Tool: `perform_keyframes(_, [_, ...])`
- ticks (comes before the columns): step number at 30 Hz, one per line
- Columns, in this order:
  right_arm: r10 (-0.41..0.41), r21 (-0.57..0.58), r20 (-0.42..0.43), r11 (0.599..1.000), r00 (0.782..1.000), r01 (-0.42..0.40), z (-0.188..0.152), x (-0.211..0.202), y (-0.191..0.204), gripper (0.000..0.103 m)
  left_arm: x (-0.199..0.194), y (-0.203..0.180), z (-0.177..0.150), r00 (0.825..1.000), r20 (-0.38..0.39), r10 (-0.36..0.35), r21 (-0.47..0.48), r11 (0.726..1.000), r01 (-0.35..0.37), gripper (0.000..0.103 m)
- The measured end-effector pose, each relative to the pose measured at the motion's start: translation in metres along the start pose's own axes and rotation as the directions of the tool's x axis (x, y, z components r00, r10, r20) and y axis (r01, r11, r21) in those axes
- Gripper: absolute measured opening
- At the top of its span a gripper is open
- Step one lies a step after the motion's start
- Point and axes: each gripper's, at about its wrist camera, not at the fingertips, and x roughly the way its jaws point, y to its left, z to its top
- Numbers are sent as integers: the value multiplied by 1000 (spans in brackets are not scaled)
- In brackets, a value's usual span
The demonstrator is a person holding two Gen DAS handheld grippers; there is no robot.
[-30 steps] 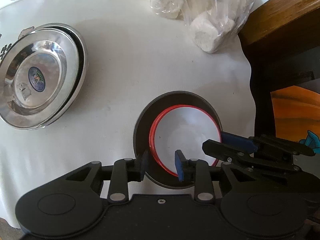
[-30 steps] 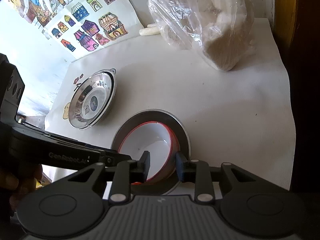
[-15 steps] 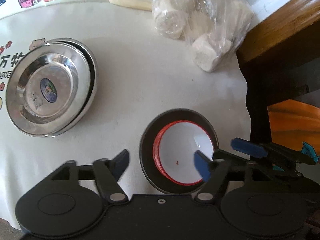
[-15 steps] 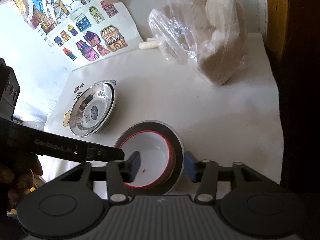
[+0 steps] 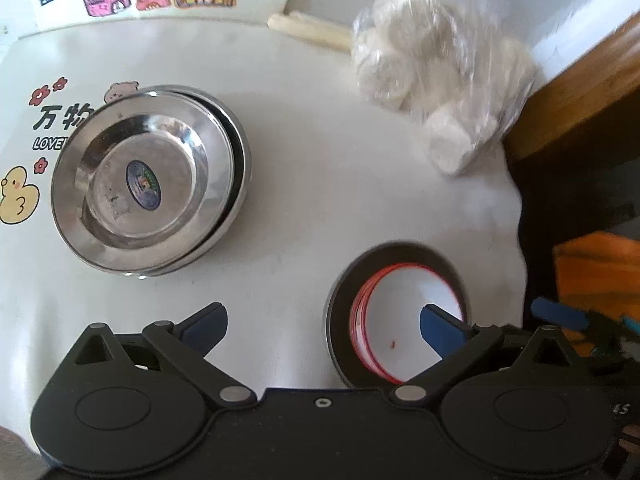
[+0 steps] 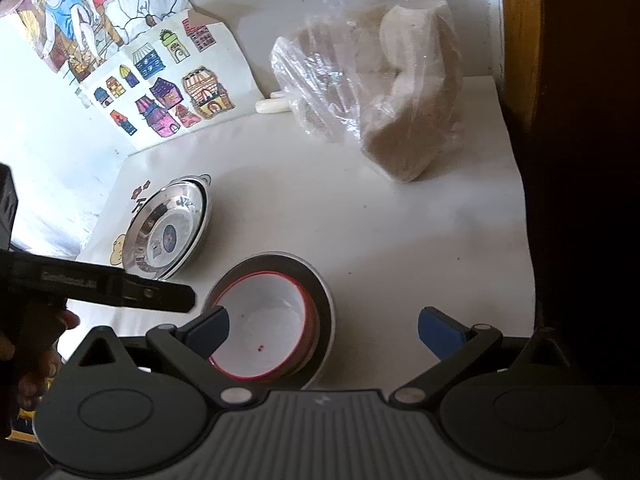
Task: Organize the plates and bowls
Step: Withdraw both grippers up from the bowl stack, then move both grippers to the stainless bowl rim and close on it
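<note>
Both my grippers are hanging spread wide over the nested bowls, gripping nothing.

Through the left wrist view I am reading "LOVE" and Chinese characters printed on the tablecloth [image 5: 320, 184] at the left edge beside a yellow duck; the right wrist view is hiding that print but showing me a hand [image 6: 24, 344] at lower left and coloured house drawings [image 6: 160, 92] on the wall. My left gripper [image 5: 324, 326] and right gripper [image 6: 324, 326] have both just been opening. The red-rimmed white bowl [image 5: 404, 312] is sitting inside a dark bowl [image 5: 340, 304] at lower right, one left pad [image 5: 440, 330] crossing it untouching. The stacked steel plates [image 5: 148, 184] are lying well apart, at left, wearing a blue sticker I cannot read.
</note>
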Motion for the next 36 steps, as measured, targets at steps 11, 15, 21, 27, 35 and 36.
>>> perform_keyframes(11, [-105,-24,48,994,993,107,-7,-5,-11,103,-8,21,-15,995,101,26,7,1000,-27,102])
perform_keyframes(15, [-127,-33,25,991,992,128,-9,-2,-16,103,-1,22,-21,995,78,62,30,997,-64,102])
perform_keyframes(21, [-148,-52,-12,988,989,147,-13,3,-19,103,9,20,-26,994,50,93,42,995,-95,102])
perform_keyframes(27, [-145,-70,-51,988,988,141,-12,11,-20,103,18,18,-28,992,20,125,63,990,-126,102])
perform_keyframes(35, [-143,-96,-79,986,987,136,-9,20,-17,103,26,14,-29,985,-3,175,95,980,-174,102])
perform_keyframes(36, [-146,-100,-81,985,986,138,-9,21,-17,103,27,13,-29,985,-3,174,97,980,-173,102])
